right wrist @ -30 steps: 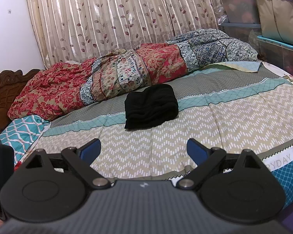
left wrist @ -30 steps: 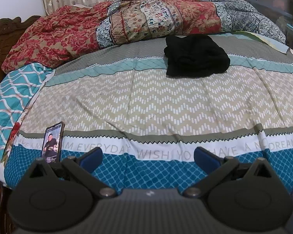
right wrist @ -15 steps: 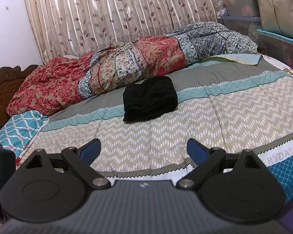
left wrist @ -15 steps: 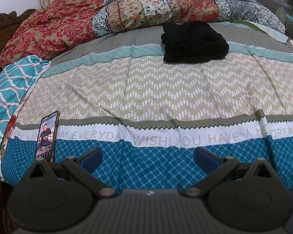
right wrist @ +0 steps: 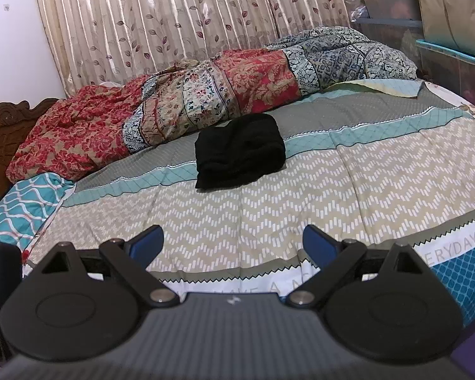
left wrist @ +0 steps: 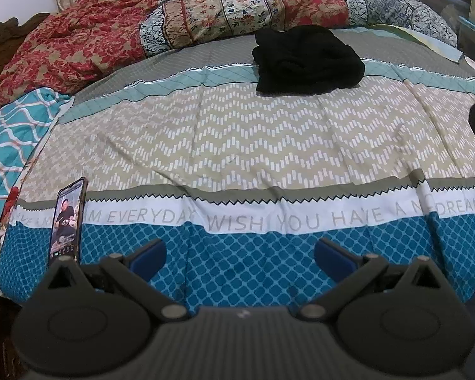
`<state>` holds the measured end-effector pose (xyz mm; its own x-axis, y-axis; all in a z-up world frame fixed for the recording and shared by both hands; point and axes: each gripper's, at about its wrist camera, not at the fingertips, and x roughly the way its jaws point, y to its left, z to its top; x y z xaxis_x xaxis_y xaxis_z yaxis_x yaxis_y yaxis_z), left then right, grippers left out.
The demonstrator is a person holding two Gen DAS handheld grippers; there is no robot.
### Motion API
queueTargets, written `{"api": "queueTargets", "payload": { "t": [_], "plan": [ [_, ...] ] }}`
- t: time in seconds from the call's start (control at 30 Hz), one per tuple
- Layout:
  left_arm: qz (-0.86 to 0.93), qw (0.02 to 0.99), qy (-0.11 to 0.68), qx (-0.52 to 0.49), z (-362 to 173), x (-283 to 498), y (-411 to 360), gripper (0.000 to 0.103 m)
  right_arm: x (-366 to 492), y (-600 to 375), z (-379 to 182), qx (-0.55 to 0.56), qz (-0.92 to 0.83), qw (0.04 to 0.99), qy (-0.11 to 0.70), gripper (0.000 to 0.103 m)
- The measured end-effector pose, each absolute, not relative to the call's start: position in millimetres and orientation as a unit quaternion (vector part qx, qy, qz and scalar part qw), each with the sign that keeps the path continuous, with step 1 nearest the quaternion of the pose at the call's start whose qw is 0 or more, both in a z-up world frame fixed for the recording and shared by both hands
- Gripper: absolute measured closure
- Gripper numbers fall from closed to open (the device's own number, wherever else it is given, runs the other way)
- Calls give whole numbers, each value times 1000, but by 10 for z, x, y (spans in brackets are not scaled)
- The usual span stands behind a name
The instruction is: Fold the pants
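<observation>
Folded black pants (left wrist: 307, 60) farther up bedspread (left wrist: 237, 145) than before; left gripper (left wrist: 240, 255) and right gripper (right wrist: 233, 245) wide open, empty.

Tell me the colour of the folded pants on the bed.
Plain black; the pants show best in the right wrist view.

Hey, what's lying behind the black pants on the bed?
Behind the black pants lies a bunched red floral quilt, with a leaf-print curtain beyond. Whatever the quilt covers is hidden.
</observation>
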<state>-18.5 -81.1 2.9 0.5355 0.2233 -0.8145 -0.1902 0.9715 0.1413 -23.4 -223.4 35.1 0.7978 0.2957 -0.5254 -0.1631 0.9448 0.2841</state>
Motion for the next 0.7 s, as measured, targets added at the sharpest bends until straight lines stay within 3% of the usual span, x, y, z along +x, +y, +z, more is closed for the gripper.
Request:
{"api": "queueTargets", "payload": {
  "t": [0.7],
  "plan": [
    [110, 874, 473, 17, -14, -192, -829, 0, -226, -2226, 347, 111, 121, 941, 296, 7]
  ]
}}
